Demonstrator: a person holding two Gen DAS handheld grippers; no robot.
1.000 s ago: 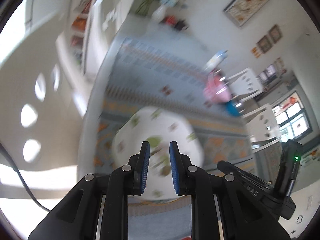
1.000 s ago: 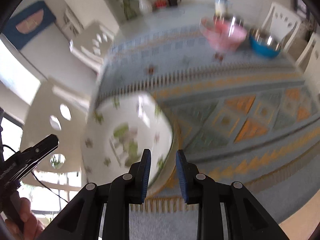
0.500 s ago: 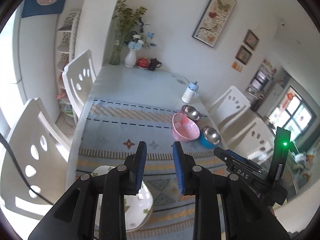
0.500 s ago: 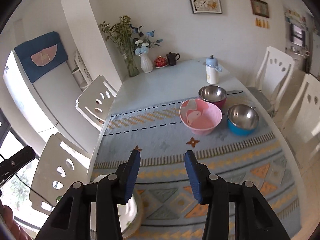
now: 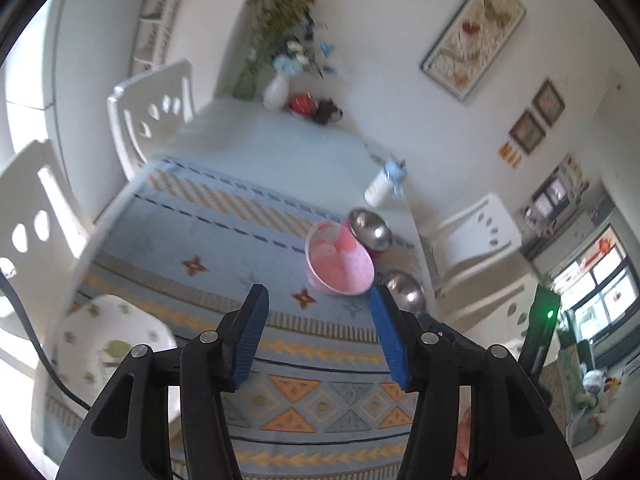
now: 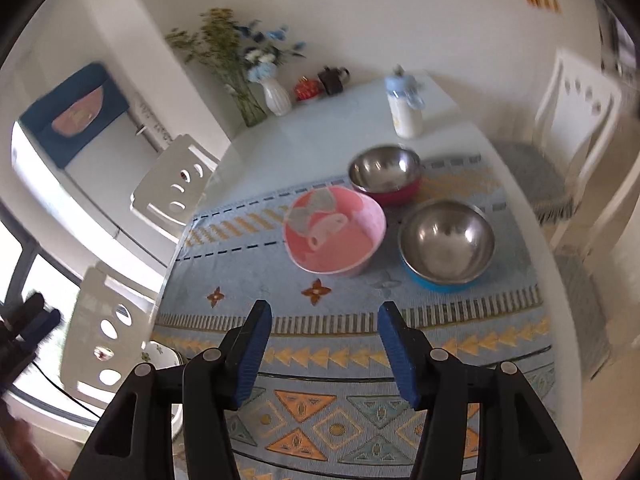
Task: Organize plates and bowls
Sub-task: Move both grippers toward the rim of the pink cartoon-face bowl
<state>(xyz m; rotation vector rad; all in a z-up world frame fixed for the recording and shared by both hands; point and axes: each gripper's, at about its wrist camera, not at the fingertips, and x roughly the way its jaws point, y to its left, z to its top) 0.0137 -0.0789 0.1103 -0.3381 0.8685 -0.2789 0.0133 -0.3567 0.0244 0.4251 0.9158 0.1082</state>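
The pink bowl (image 6: 334, 230) sits a little above the middle of the right wrist frame, on the patterned blue mat (image 6: 344, 364) that covers the near part of the table (image 6: 316, 132). Just up and right of it stands a steel bowl with a red outside (image 6: 386, 174), and directly right of it a steel bowl with a blue outside (image 6: 446, 242); whether the three rims touch cannot be told. In the left wrist frame the pink bowl (image 5: 340, 258) lies right of centre, with the red-sided bowl (image 5: 370, 228) above it and the blue-sided bowl (image 5: 404, 294) below right, partly hidden by a finger. The floral plate (image 5: 114, 348) rests at the lower left of that frame, by the table's edge; in the right wrist frame only a sliver of it (image 6: 162, 354) shows at lower left, behind the gripper.

The left gripper (image 5: 318, 320) is spread wide and holds nothing, with mat showing between its blue pads (image 5: 250, 340). The right gripper (image 6: 324, 334) is likewise spread wide and empty.

At the upper part of the right wrist frame stand a white bottle with a blue cap (image 6: 406, 106), a white vase of flowers (image 6: 276, 96), a small red pot (image 6: 306, 88) and a dark teapot (image 6: 332, 78). White chairs (image 6: 176, 186) flank the table.
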